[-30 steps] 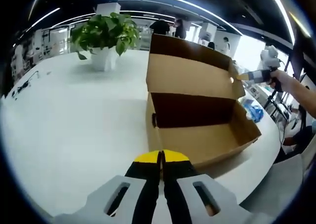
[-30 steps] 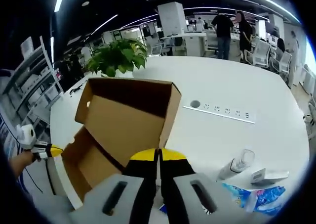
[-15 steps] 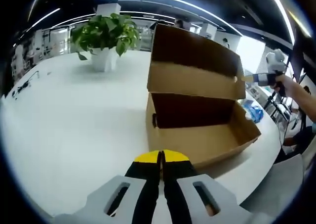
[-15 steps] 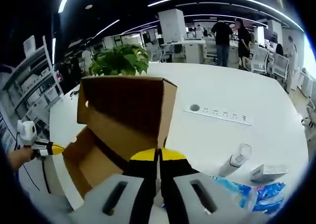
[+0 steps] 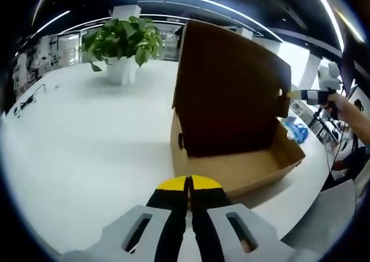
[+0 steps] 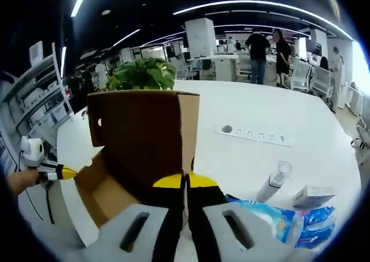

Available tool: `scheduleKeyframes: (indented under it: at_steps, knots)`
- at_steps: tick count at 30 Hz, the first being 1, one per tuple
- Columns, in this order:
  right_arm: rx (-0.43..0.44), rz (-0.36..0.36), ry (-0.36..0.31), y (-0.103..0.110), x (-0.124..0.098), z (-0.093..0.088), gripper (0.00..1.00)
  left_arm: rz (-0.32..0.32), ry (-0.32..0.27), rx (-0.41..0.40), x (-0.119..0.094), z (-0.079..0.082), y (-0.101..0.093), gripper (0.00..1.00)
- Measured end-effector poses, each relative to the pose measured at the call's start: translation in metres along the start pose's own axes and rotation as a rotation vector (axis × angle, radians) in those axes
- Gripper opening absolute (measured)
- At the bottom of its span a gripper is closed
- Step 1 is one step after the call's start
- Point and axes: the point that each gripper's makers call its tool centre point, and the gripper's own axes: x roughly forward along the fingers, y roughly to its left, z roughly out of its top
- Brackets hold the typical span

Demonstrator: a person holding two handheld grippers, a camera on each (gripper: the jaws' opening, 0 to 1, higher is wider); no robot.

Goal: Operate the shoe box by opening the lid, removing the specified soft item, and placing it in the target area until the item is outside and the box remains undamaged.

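A brown cardboard shoe box (image 5: 243, 169) stands on the white table (image 5: 87, 135). Its hinged lid (image 5: 231, 88) is raised and leans forward over the box, hiding most of the inside. My right gripper (image 6: 186, 181) is shut on the lid's side edge (image 6: 188, 135). It also appears in the left gripper view (image 5: 287, 93), held by a hand at the lid's corner. My left gripper (image 5: 189, 184) is shut on nothing, low over the table in front of the box; the right gripper view catches it (image 6: 68, 172) too. A soft blue packet (image 6: 272, 216) lies on the table beside the box.
A potted plant (image 5: 122, 42) stands at the back of the table. Near the blue packet are a clear bottle (image 6: 276, 181), a small box (image 6: 315, 195) and a power strip (image 6: 254, 136). The table edge curves close behind the shoe box (image 5: 312, 175). People stand far off.
The lid has swung up from leaning back to leaning forward over the box, with my right gripper moving along at its edge. My left gripper has stayed put.
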Motion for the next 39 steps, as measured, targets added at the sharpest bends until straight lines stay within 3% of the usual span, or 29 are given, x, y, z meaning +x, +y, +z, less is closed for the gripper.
scheduleKeyframes:
  at_steps: [39]
  knots:
    - [0.069, -0.003, -0.056, 0.020, -0.024, -0.033, 0.02, -0.017, 0.001, 0.043, 0.000, 0.000, 0.000, 0.00]
